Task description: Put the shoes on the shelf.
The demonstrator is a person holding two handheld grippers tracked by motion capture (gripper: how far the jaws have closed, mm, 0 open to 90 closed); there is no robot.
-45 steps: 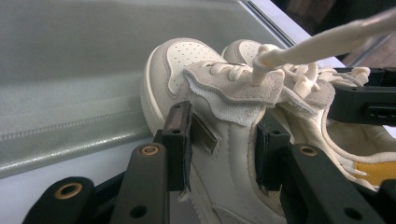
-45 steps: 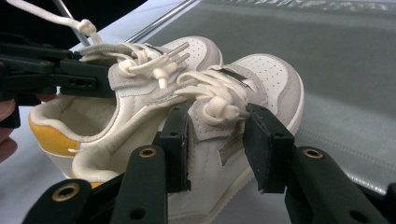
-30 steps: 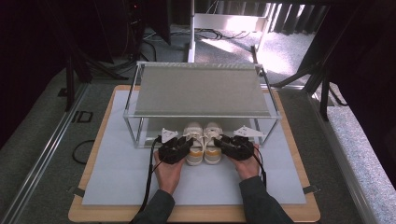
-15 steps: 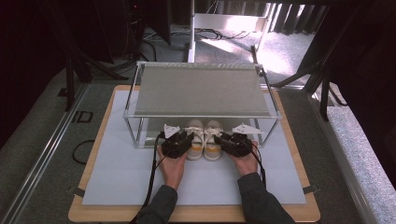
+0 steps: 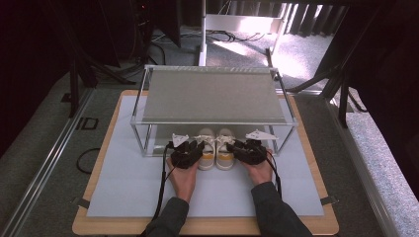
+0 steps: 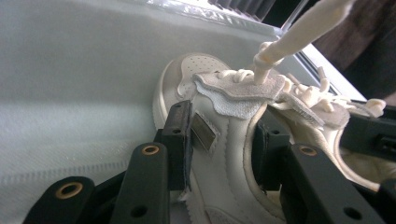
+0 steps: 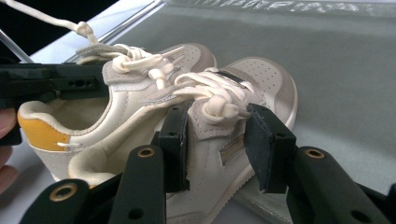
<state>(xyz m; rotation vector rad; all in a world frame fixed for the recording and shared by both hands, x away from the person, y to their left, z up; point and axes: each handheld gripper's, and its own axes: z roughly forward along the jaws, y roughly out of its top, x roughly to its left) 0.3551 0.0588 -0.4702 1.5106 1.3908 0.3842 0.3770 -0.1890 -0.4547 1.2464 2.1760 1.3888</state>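
Here each gripper, left (image 5: 193, 149) and right (image 5: 240, 148), pinches its own shoe (image 5: 206, 148) (image 5: 225, 147), toes pointing under the rack (image 5: 212, 94).

Two white sneakers (image 5: 216, 146), one metal shoe rack (image 5: 212, 94), two tools, left (image 5: 190, 151) and right (image 5: 244, 149), one worktop (image 5: 118, 187).

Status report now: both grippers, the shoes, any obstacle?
Left gripper shut on left shoe. Right gripper shut on right shoe. Both shoes under rack shelf, toes inward. Nothing blocking.
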